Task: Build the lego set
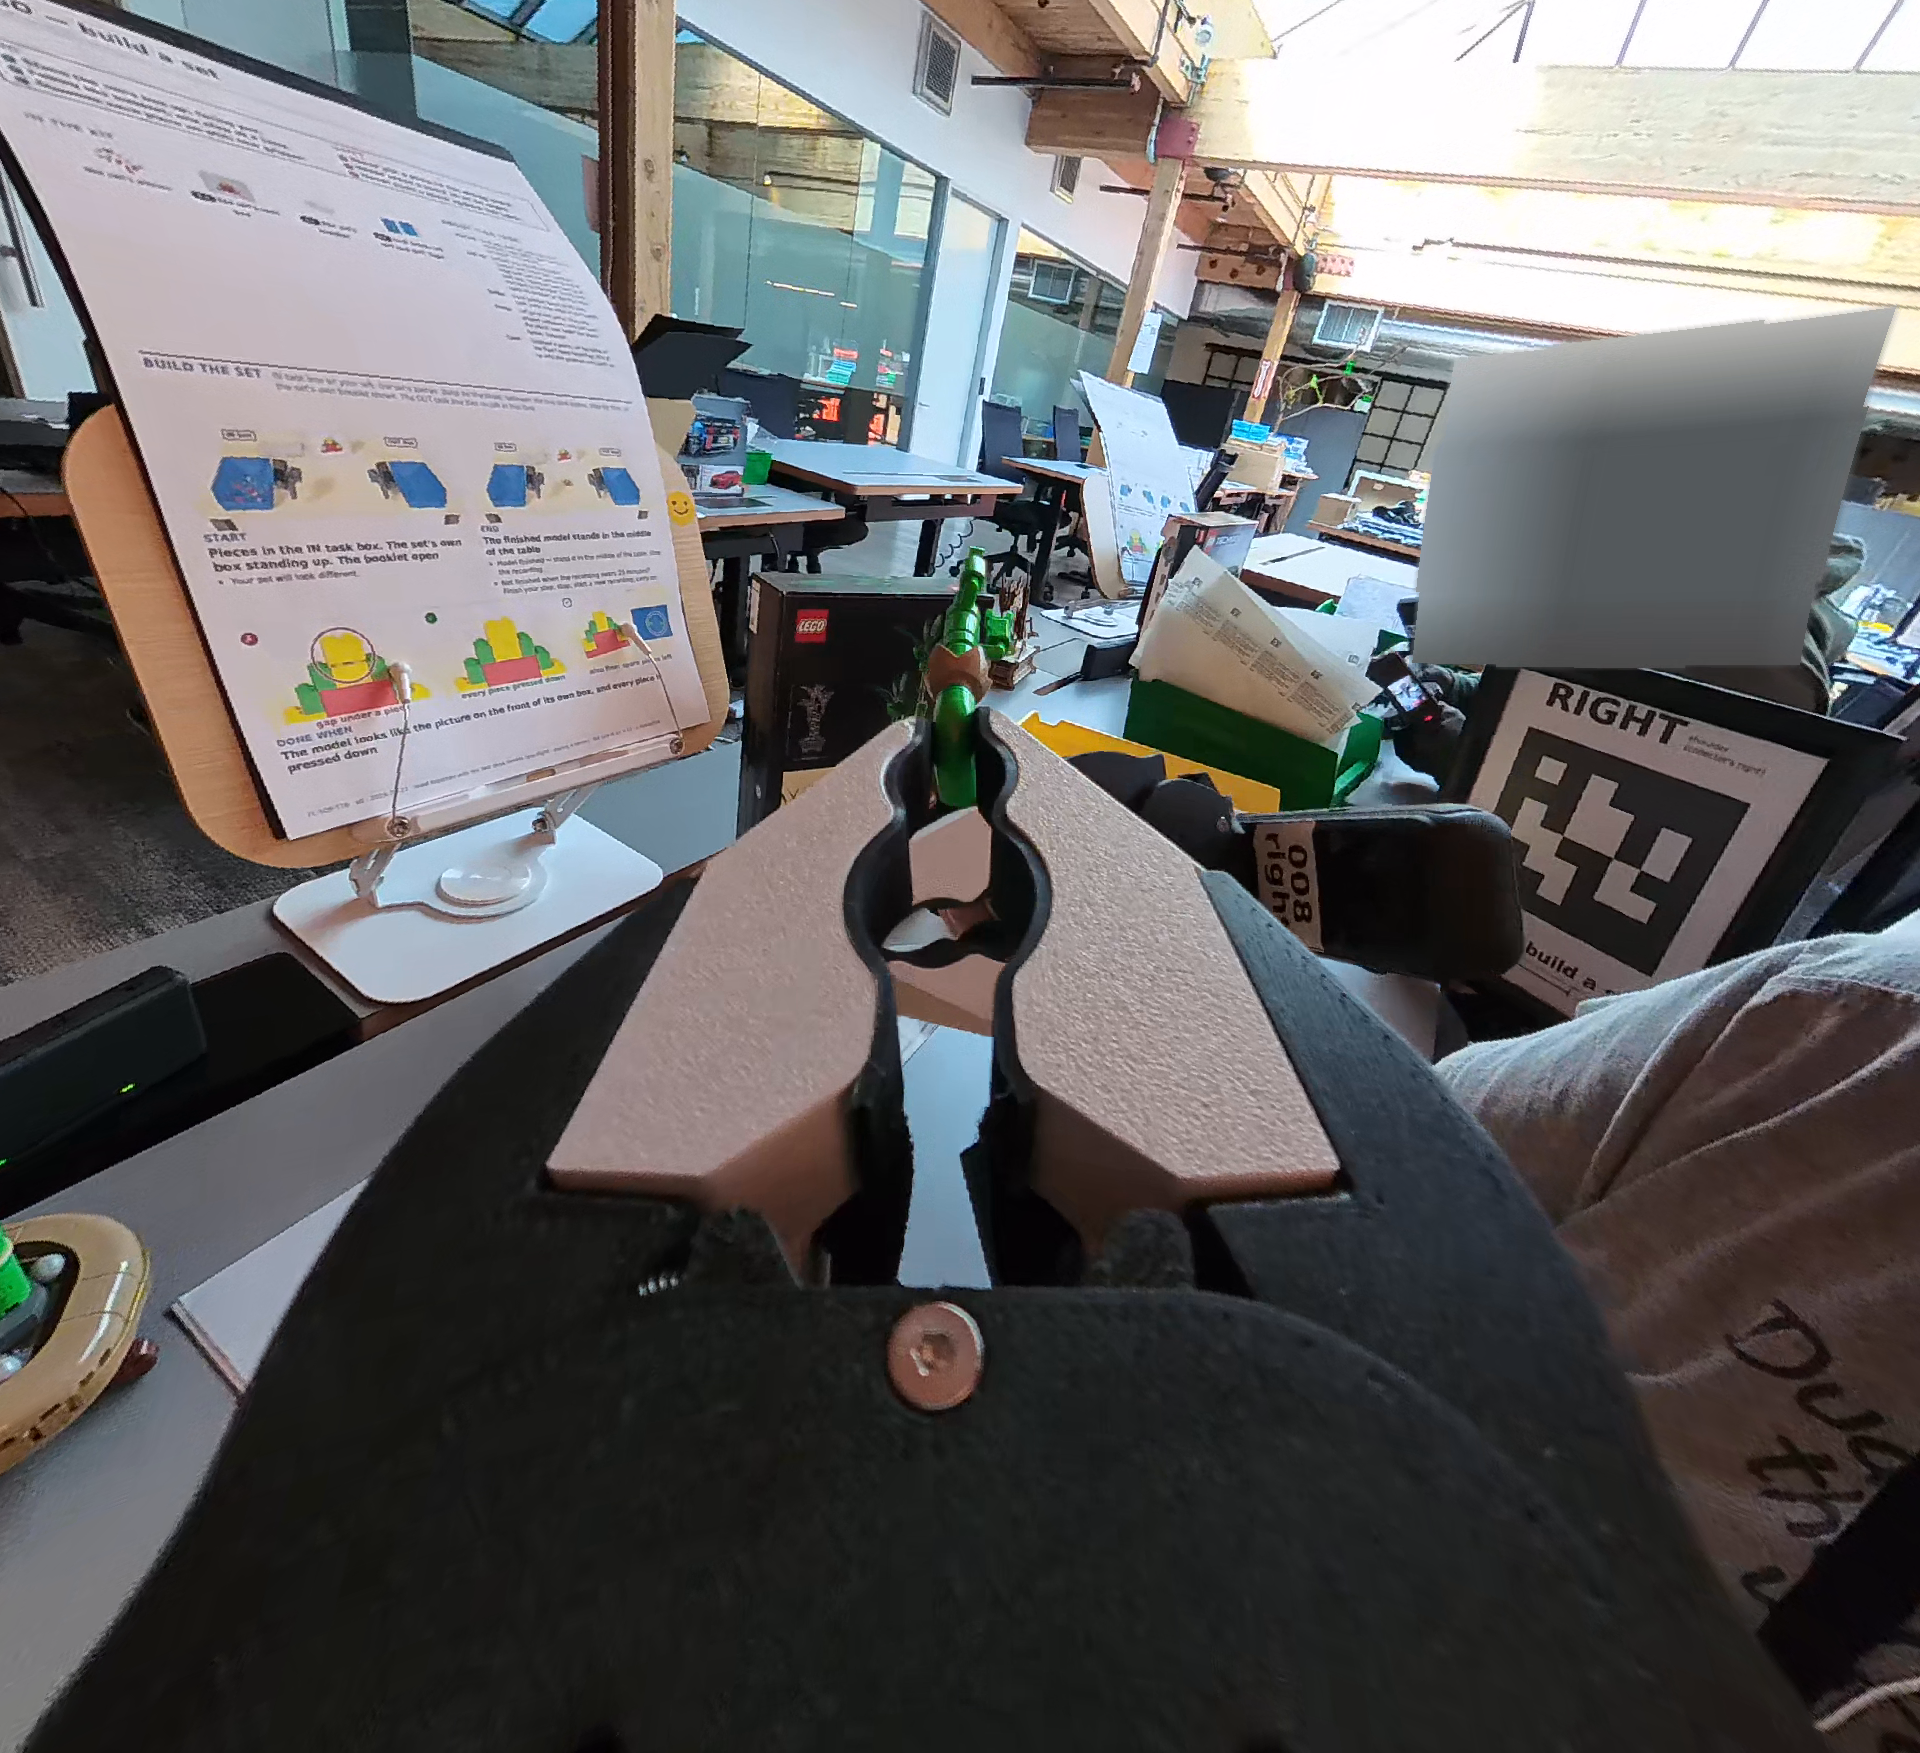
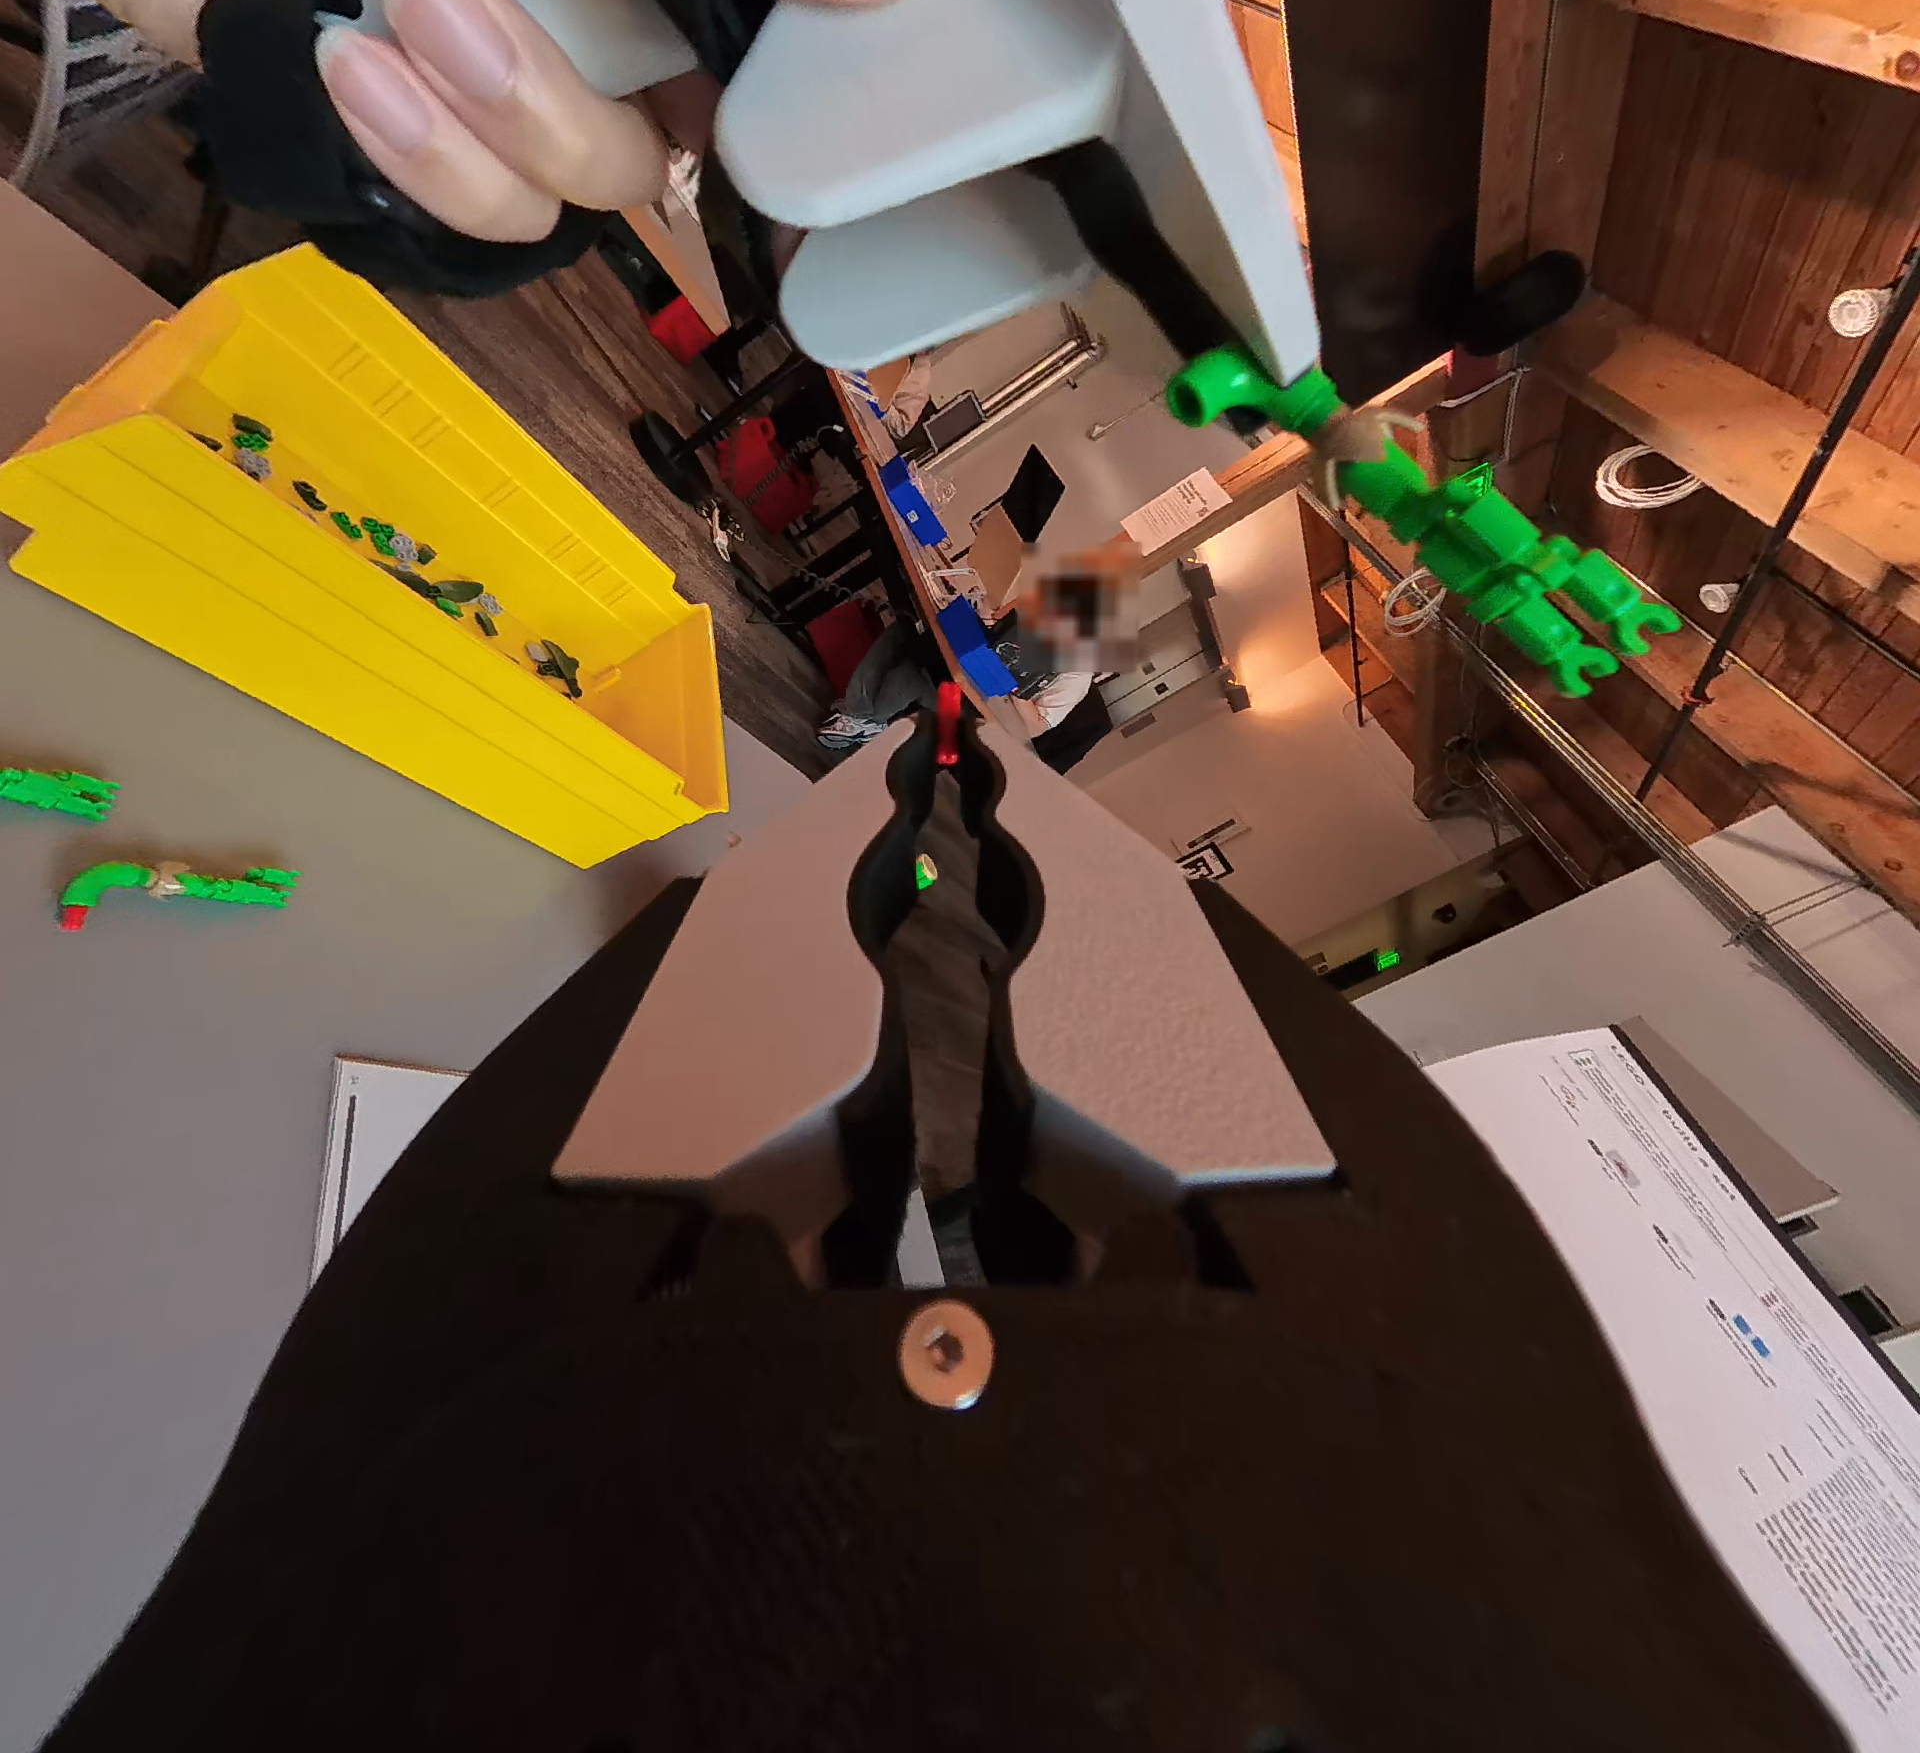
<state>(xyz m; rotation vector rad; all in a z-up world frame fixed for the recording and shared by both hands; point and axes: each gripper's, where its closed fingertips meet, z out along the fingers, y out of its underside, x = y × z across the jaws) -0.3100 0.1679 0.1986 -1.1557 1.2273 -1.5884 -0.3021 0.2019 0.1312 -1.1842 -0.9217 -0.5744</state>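
Observation:
My left gripper (image 1: 953,758) is shut on a green lego stem (image 1: 958,711) with a tan collar, held up in the air; the stem pokes out past the fingertips. In the right wrist view the same green stem (image 2: 1455,514) sticks out of the left gripper at the upper right, its open elbow end facing down-left. My right gripper (image 2: 948,747) is shut on a small red peg (image 2: 947,721) that shows at its tips. Two more green stem assemblies (image 2: 177,884) (image 2: 57,791) lie on the table at the left.
A yellow bin (image 2: 623,716) with several small green and grey pieces stands on the table. An instruction sheet on a wooden stand (image 1: 343,456), a black lego box (image 1: 831,664), a green bin with booklets (image 1: 1236,737) and a marker card (image 1: 1621,830) are around. A tan model base (image 1: 62,1329) sits at the left edge. The left gripper's tips are roughly 8 centimeters from the right gripper's. To reach the tan model base (image 1: 62,1329) in a straight line is about 35 centimeters for my right fingers, about 40 centimeters for my left.

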